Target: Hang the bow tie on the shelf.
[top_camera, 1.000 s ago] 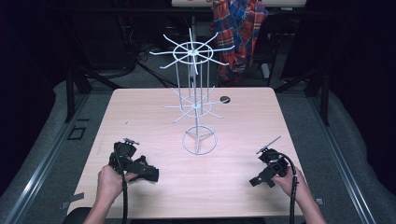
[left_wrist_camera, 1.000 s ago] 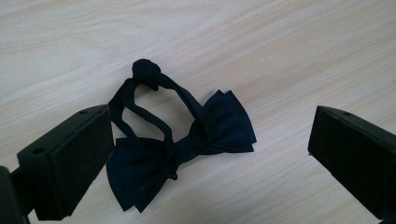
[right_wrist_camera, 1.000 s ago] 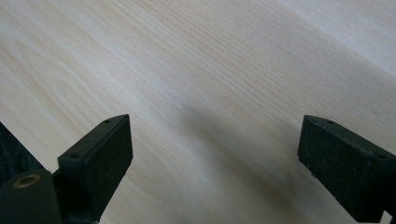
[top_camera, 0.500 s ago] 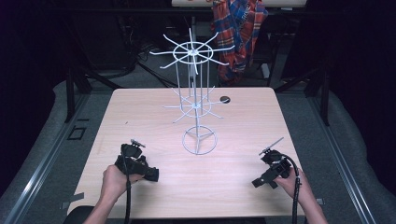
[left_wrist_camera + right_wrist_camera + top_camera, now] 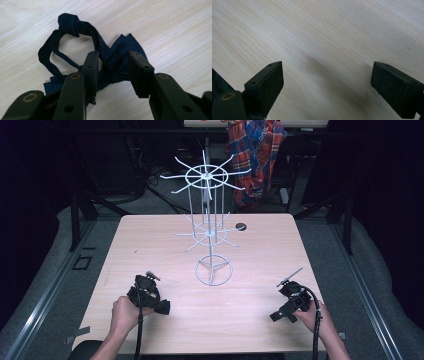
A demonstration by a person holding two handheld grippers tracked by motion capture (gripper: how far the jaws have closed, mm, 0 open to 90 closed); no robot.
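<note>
At the near left of the counter (image 5: 150,240), the left hand-held gripper (image 5: 159,306) points down at a dark navy bow tie (image 5: 75,32) that lies flat on the pale wood. From its own camera the bow tie spreads out with its strap curled into a loop toward the upper left, ending in a small knot, while the folded wings sit just under the jaws. The jaws have just been closing in on it: they now stand a narrow way apart with the middle of the bow tie between them. The left pad lies against the cloth, the right pad looks a shade clear of it, so I cannot tell for certain that the cloth is pinched. From above, the person's left hand (image 5: 125,312) wraps the body of that gripper, its cable trailing back toward the counter's near edge.

In the middle of the counter stands a white wire rack (image 5: 209,227), upright on a ring foot, with two tiers of spokes reaching outward. Just behind it to the right sits a small dark round disc (image 5: 241,226).

At the near right, the right hand-held gripper (image 5: 278,316) rests low over bare wood, well apart from the bow tie. Its jaws are spread wide with nothing between them.
</note>
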